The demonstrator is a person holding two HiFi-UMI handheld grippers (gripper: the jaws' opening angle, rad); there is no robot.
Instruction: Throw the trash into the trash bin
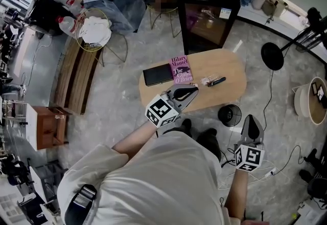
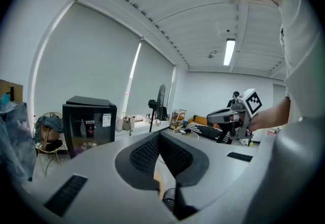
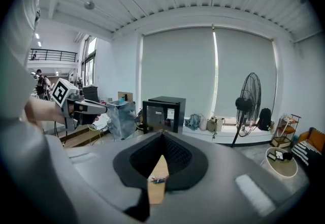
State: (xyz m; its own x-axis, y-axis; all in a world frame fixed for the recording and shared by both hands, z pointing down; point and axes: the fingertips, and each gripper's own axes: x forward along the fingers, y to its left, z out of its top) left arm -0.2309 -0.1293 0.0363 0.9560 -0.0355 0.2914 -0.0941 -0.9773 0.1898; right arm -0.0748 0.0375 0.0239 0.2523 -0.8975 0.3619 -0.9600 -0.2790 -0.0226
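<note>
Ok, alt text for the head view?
From above, a person holds the left gripper and right gripper, claws shut, near a wooden table holding a pink book, black pad, pen and scrap; a black bin stands beside it.

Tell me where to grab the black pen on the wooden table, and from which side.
Grip the black pen mid-barrel, from above, jaws across its narrow width. It lies flat on the table, long and thin, so a side approach would likely just push it. Stay clear of the end beside a small pale wrapper.
</note>
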